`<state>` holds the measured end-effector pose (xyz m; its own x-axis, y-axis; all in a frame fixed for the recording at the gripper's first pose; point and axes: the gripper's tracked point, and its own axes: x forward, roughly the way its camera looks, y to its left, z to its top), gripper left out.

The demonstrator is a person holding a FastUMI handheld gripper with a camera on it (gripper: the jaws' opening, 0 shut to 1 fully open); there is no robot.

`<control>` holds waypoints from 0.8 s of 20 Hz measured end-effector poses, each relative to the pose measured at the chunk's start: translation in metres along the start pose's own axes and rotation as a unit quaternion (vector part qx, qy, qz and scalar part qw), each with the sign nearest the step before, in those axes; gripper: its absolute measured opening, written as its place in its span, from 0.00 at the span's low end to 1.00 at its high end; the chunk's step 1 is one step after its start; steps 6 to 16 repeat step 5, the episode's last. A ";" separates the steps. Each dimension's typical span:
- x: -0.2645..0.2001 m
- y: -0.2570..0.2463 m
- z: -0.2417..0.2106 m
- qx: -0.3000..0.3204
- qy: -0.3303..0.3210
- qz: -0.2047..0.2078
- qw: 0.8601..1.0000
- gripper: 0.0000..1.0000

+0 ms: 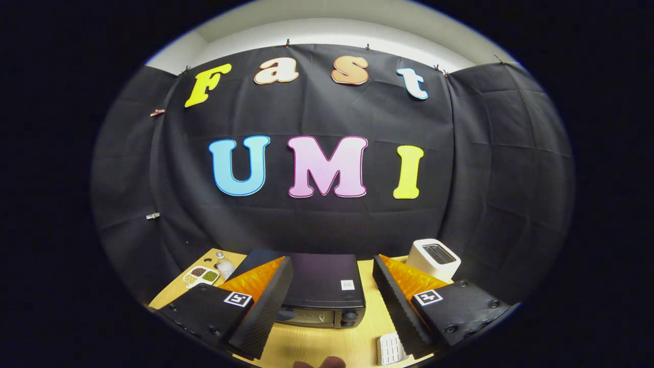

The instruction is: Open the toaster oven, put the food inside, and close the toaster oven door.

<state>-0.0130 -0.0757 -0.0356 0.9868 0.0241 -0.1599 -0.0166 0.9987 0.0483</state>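
My gripper (pixel 332 294) is spread wide, holding nothing. Between and just beyond its fingers, the toaster oven (pixel 322 291) sits closed on the counter (pixel 317 347).

1. The gripper view looks forward from above the table (pixel 311 347), slightly down along the spread fingers (pixel 265 301)
2. It faces the booth wall, with the oven (pixel 322 286) near, just ahead

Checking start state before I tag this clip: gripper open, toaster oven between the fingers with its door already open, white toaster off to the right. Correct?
Not quite. The gripper view shows the toaster oven with its door shut, not open. The rest holds: the gripper is open with the oven between and beyond its fingers, and the white toaster stands to the right.
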 end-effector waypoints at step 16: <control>0.002 0.006 0.002 0.001 0.001 0.006 1.000 0.98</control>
